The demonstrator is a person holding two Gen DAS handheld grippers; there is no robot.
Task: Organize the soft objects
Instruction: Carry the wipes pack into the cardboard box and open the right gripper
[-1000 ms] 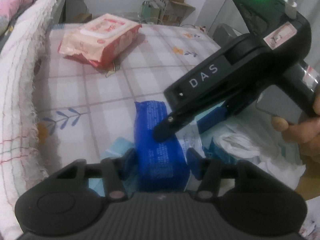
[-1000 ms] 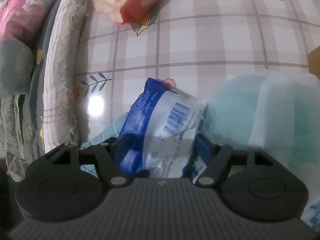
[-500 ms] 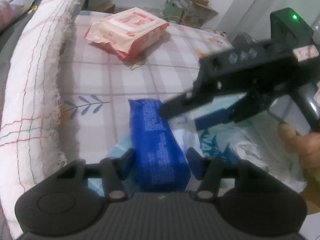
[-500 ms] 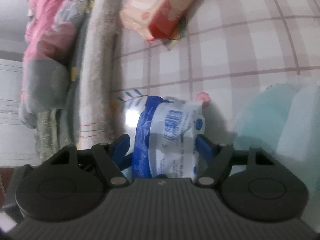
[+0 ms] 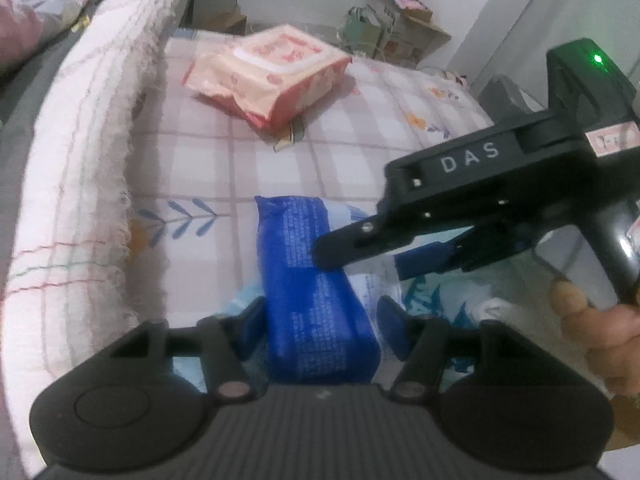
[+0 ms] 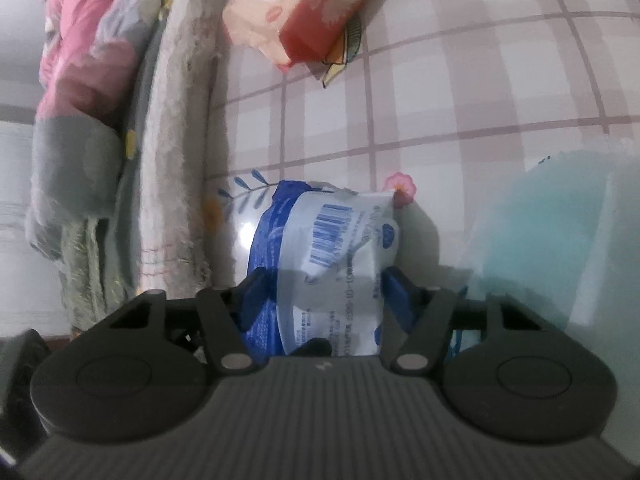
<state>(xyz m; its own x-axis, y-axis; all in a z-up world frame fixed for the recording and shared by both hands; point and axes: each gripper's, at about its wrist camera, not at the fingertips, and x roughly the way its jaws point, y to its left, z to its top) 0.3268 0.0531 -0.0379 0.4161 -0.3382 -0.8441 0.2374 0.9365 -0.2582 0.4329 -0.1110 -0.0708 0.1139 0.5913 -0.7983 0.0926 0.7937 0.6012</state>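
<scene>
A blue and white tissue pack (image 5: 316, 292) is held above the checked bedsheet (image 5: 208, 168). My left gripper (image 5: 320, 314) is shut on its near end. My right gripper (image 6: 320, 284) is shut on the same pack (image 6: 332, 248), with the barcode side facing up. In the left wrist view the right gripper's black body (image 5: 480, 200) crosses over the pack from the right. A pink wet-wipes pack (image 5: 268, 72) lies farther back on the sheet, and it also shows in the right wrist view (image 6: 296, 4).
A rolled white blanket (image 5: 76, 168) runs along the left edge of the bed. Light teal and white soft packs (image 6: 560, 240) lie to the right, under the held pack. Pink bedding (image 6: 92, 40) lies beyond the blanket. Cardboard boxes (image 5: 400, 12) stand by the far wall.
Both grippers have risen with the blue pack held between them, and the views have tilted up. The pink pack and blanket now sit lower and farther in view.
</scene>
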